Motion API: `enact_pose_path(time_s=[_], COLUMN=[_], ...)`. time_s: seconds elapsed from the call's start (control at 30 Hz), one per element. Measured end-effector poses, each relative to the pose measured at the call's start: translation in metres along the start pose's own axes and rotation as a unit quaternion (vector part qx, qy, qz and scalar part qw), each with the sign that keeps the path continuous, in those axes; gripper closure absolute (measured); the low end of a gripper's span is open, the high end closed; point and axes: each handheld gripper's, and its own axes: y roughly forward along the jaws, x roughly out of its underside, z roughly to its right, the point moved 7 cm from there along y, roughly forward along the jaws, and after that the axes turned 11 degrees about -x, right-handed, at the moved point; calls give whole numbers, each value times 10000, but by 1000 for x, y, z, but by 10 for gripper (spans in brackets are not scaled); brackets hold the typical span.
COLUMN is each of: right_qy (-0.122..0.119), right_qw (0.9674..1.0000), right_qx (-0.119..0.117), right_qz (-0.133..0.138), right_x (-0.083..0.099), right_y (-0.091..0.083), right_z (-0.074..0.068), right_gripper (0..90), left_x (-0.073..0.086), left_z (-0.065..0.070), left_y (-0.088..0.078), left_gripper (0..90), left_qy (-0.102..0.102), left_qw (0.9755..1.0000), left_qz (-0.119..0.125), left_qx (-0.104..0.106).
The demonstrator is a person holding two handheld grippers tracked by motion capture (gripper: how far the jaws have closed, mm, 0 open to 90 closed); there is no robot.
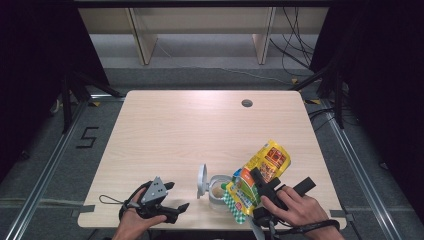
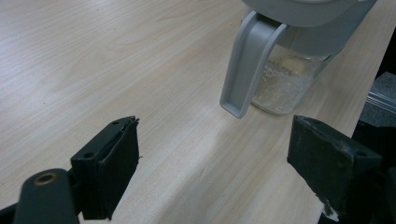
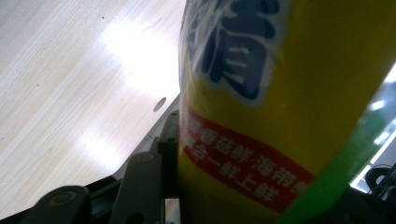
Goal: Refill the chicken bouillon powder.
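1. So, the right hand-held gripper (image 1: 260, 186) is clamped across the middle of a yellow seasoning pouch (image 1: 262, 167), which is tilted with its lower, green-checked end over the open jar (image 1: 218, 191) near the front edge of the bench (image 1: 190, 125).
2. Pouch looks soft and crinkly, probably light, with loose stuff inside that'll shift. Glossy film, so I'd guess it's slippery.
3. Mid-body grip seems right to me: squeeze too hard and the contents could spurt, too soft and it slides.
4. Jar looks like clear glass or hard plastic with a grey flip lid (image 1: 202, 181) standing open. Rigid, easy to tip if bumped.
5. Left hand-held gripper (image 1: 176, 197) sits wide open and empty, just left of the jar. The jar body is what I'd steady.
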Motion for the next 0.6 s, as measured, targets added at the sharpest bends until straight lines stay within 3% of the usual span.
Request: enact_pose_path(time_s=[0.13, 0.27, 0.33, 0.47, 0.5, 0.6], right_qy=[-4, -13, -14, -1, -3, 13], right_qw=[10000, 9999, 10000, 10000, 9999, 10000], right_qx=[7, 116, -4, -2, 119, -9], right_qz=[1, 0, 17, 24, 9, 17], right_x=[0, 0, 0, 0, 0, 1], right_y=[0, -1, 0, 0, -1, 0], right_z=[0, 1, 0, 0, 1, 0], right_gripper=[613, 614, 614, 614, 614, 614], left_x=[0, 0, 0, 0, 0, 0], left_z=[-1, 0, 0, 0, 0, 0], left_y=[0, 0, 0, 0, 0, 0], left_gripper=[159, 159, 159, 159, 158, 159], left_qy=[105, 10, 19, -28, -26, 22], left_qw=[9999, 10000, 10000, 10000, 10000, 10000], left_qz=[18, 7, 8, 8, 10, 11], left_qx=[22, -3, -3, 28, 14, -1])
